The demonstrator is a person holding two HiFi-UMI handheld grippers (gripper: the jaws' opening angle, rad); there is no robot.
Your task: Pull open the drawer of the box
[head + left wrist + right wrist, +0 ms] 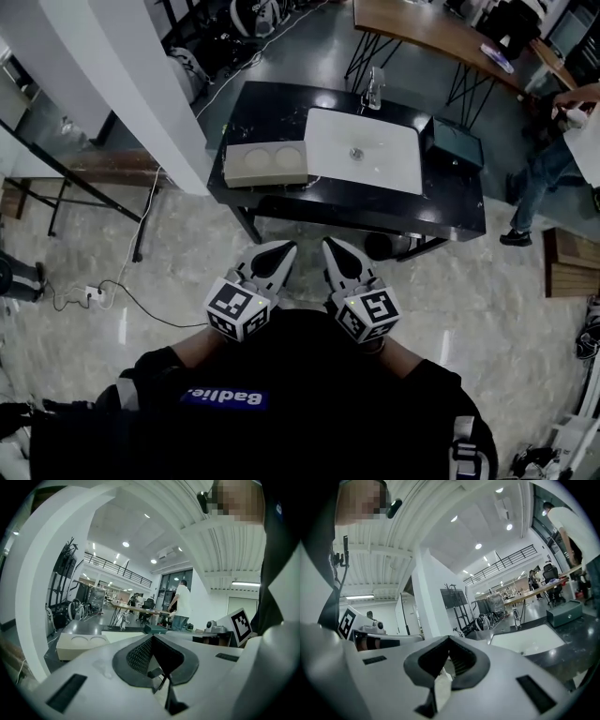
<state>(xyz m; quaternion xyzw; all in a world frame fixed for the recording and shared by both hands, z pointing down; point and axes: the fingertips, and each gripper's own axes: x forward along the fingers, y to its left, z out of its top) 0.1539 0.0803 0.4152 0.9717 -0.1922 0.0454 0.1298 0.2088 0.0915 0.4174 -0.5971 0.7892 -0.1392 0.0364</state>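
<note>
My left gripper (279, 253) and right gripper (336, 251) sit side by side in the lower centre of the head view, close in front of the dark torso, with their noses pointing up the frame. In the left gripper view the left gripper (151, 638) has its dark pads pressed together at the tip and nothing caught between them. The right gripper (449, 638) reads the same in its own view: jaws closed, empty. Each one's marker cube (237, 307) faces the head camera.

Both tools hang over pale marble floor (169, 244), well apart from the black table (281, 103) in the upper centre of the frame. A white sink (366, 150) is let into the middle of that table, with a tap (373, 89) at its far edge.

There are two boxes on the table. A beige box (265, 162) with two round recesses on top lies at the left end, just beside the sink's left edge. It also shows at the lower left of the left gripper view (79, 644). A dark green box (457, 142) lies at the right end, just right of the sink, and appears at the right edge of the right gripper view (565, 612). I cannot tell from here which of them carries the drawer.

A white pillar (141, 75) fills the upper left, and a person (553, 159) stands at the right edge.
</note>
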